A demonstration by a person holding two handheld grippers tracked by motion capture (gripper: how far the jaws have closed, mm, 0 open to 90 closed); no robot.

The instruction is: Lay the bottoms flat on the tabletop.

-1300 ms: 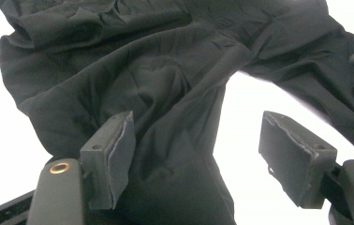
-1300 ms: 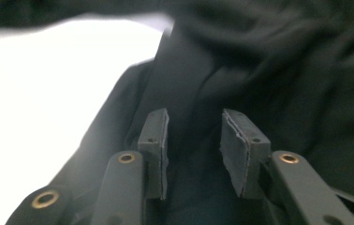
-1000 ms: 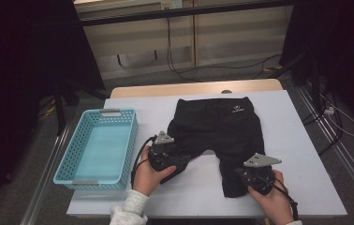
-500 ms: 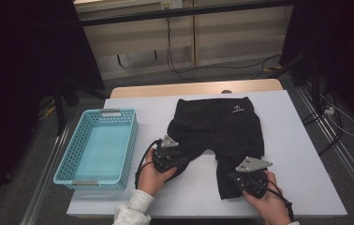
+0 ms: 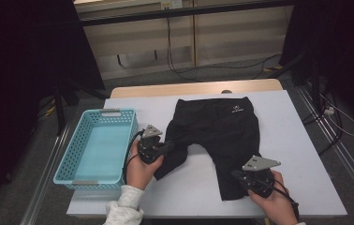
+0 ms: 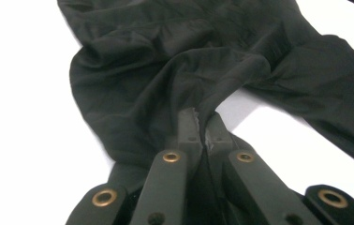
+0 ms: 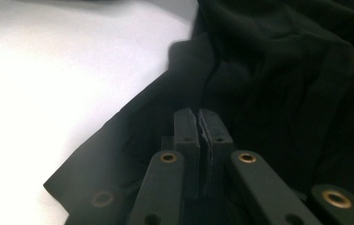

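Black shorts [image 5: 217, 126] lie flat on the white table [image 5: 301, 154], waistband at the far side, with a small white logo near it. My left gripper [image 5: 168, 146] is shut on the left leg's edge, which bunches up toward it. In the left gripper view the jaws [image 6: 202, 117] pinch a raised fold of the fabric [image 6: 165, 56]. My right gripper [image 5: 237, 174] sits at the hem of the right leg near the table's front edge. The right gripper view has its jaws [image 7: 198, 115] closed on the dark cloth [image 7: 306, 70].
A light blue perforated basket [image 5: 67, 164] stands at the table's left edge, close to my left hand. Cables trail on the floor beyond the table and at the right. Bare white tabletop lies right of the shorts.
Both grippers drew inward toward each other half a second ago, then moved back outward. The left leg of the shorts is now more bunched at the left gripper.
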